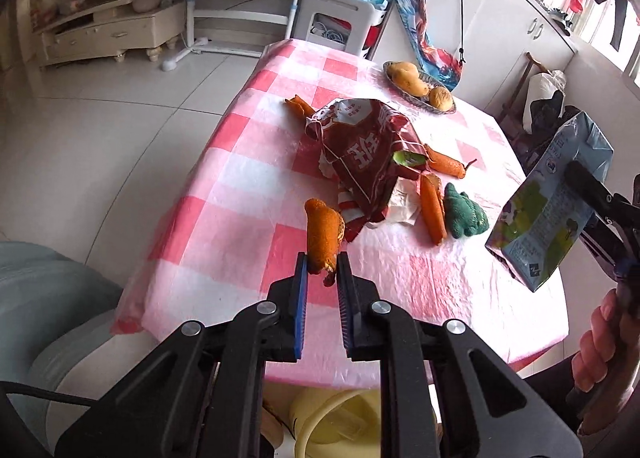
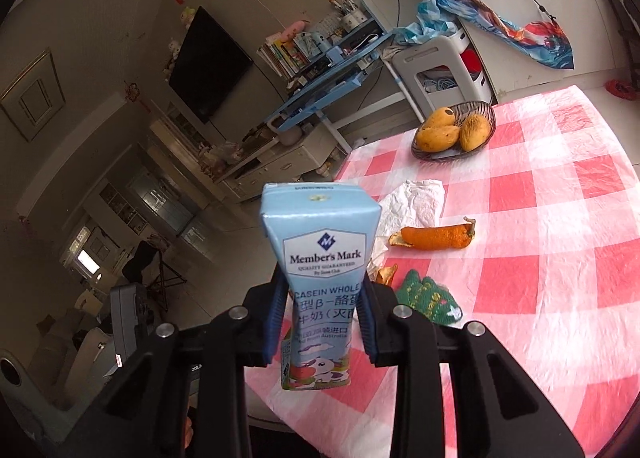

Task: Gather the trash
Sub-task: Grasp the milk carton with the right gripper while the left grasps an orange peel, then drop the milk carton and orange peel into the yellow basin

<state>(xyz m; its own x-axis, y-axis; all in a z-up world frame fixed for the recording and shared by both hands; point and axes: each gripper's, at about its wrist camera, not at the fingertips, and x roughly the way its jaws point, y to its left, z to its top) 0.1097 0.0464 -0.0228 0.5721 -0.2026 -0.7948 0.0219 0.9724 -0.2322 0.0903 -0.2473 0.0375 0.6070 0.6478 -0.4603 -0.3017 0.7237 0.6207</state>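
**Both grippers loaded above the near table edge**

Nearest the lens, the left gripper (image 1: 322, 264) is being seen with its jaws pinched on a curl of orange peel (image 1: 323, 236), which is standing roughly upright out of the tips, long axis along the fingers. Just below and under the near edge of the checked table (image 1: 224, 193), a yellow bin (image 1: 340, 424) is showing between the gripper's arms; it is being judged the likely drop place, so the coming move is turning on the peel lying almost straight above and slightly beyond that bin, with the table edge between them.

To the right, the right gripper (image 2: 322, 310) is being held with its jaws pressed onto the lower half of a blue milk carton (image 2: 320, 270), squeezed in at the waist. In the left view that carton (image 1: 550, 201) is hanging tilted off the table's right side, well apart from the peel.

Left on the cloth are a red crumpled bag (image 1: 364, 161), white paper (image 2: 412, 201), more peel strips (image 1: 432, 209) and a green knitted piece (image 1: 466, 211), clustered mid-table. A basket of mangoes (image 2: 452, 129) is sitting at the far edge, well apart.

Open room is being seen along the near cloth; the left gripper is judged nearer the bin.
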